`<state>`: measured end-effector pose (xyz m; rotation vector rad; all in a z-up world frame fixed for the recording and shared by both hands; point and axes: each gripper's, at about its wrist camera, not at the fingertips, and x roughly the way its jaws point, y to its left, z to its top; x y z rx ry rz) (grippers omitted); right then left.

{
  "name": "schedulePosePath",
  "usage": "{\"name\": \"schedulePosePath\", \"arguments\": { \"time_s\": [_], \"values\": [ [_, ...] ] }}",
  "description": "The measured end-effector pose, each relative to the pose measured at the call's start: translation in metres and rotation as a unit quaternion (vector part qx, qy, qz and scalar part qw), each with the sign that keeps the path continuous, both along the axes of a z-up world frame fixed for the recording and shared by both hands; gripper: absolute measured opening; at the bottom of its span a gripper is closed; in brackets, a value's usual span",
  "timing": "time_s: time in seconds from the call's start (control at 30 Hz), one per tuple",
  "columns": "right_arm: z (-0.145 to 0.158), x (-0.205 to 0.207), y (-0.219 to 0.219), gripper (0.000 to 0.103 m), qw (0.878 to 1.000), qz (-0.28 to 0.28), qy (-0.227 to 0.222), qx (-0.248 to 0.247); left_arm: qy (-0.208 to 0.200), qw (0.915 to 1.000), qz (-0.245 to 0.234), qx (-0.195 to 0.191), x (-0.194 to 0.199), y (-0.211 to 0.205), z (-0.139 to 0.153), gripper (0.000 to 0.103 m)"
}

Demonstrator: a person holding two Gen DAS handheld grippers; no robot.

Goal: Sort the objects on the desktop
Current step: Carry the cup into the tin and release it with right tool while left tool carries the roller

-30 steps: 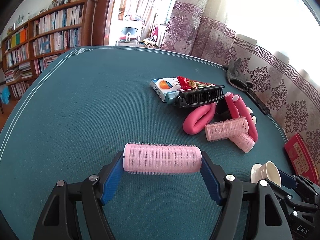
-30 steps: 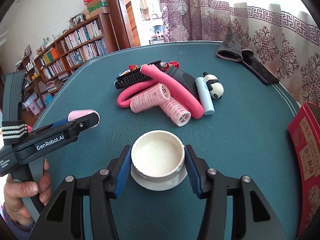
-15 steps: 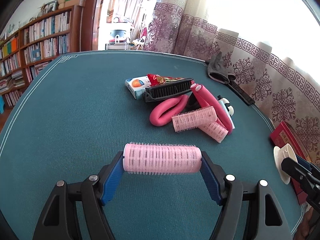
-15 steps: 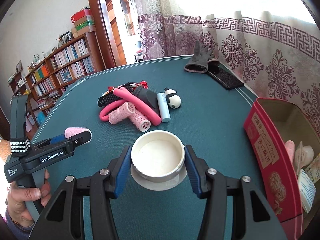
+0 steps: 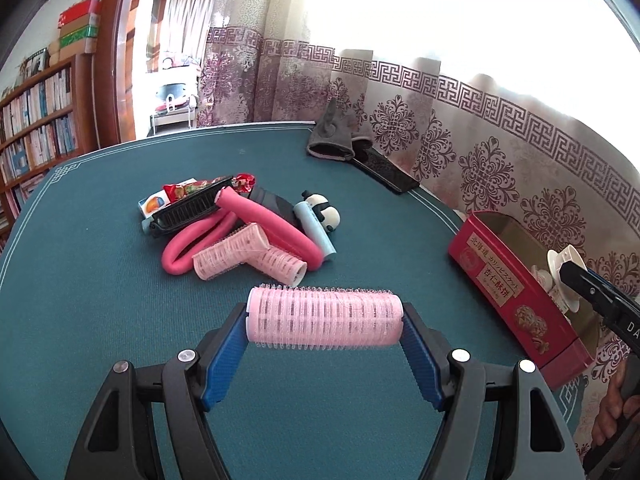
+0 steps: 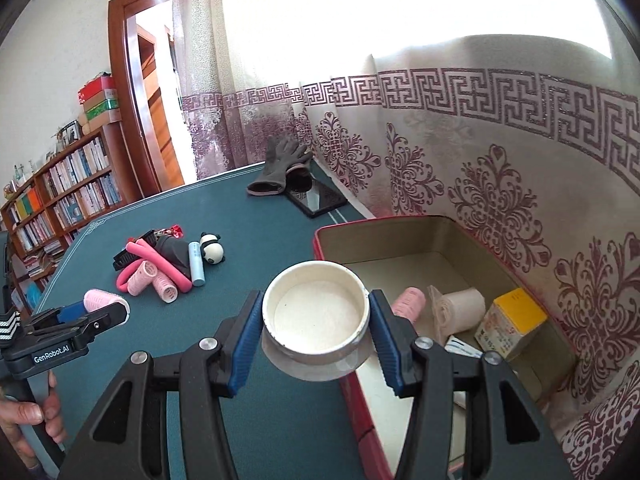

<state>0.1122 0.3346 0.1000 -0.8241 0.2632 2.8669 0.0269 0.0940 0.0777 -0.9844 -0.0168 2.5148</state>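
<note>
— Left gripper (image 5: 324,322) first: what's it got?

— Its blue pads are clamped on the two ends of a pale pink hair roller (image 5: 324,322), lying crosswise between them, lifted above the green table (image 5: 100,300). Taking the red box (image 5: 516,292) as the landmark, that roller hangs out over the cloth on the side away from the curtain, not above the box.

— And the right gripper (image 6: 316,318)?

— Clenched on a white round dish (image 6: 316,312), pads pressing its sides, open face up. It hangs right at the near rim of the red box, partly over the box and partly over the cloth.

— What's inside the box?

— Another pink roller (image 6: 410,302), a pale roll (image 6: 460,306) of something soft, and a small yellow-topped carton (image 6: 512,320), all on the box floor beyond the dish.

— The rest of the things?

— A heap (image 5: 240,232) well apart from the box, toward the bookshelf: a bent pink foam curler (image 5: 264,216), two more rollers (image 5: 248,254) crossed on top of it, a black brush (image 5: 188,210), a light blue tube (image 5: 314,228) and a small panda figure (image 5: 326,212) touching that tube. A snack wrapper (image 5: 200,188) sits behind the brush.

— Anything beyond the box?

— A grey glove (image 6: 280,168) and a dark phone (image 6: 316,198), side by side near the table's far edge, by the curtain (image 6: 500,184).
</note>
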Motion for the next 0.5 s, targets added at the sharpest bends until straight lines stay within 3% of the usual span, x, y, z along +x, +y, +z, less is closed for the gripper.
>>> {"name": "schedulePosePath", "arguments": {
  "time_s": [0.23, 0.5],
  "values": [
    [0.0, 0.013, 0.046, 0.056, 0.999, -0.052, 0.006, -0.005, 0.002, 0.999, -0.044, -0.012, 0.013, 0.041, 0.006, 0.075],
    [-0.019, 0.0, 0.063, 0.056, 0.998, -0.053, -0.025, 0.004, 0.008, 0.9973, -0.07, -0.019, 0.02, 0.067, 0.013, 0.075]
  ]
}}
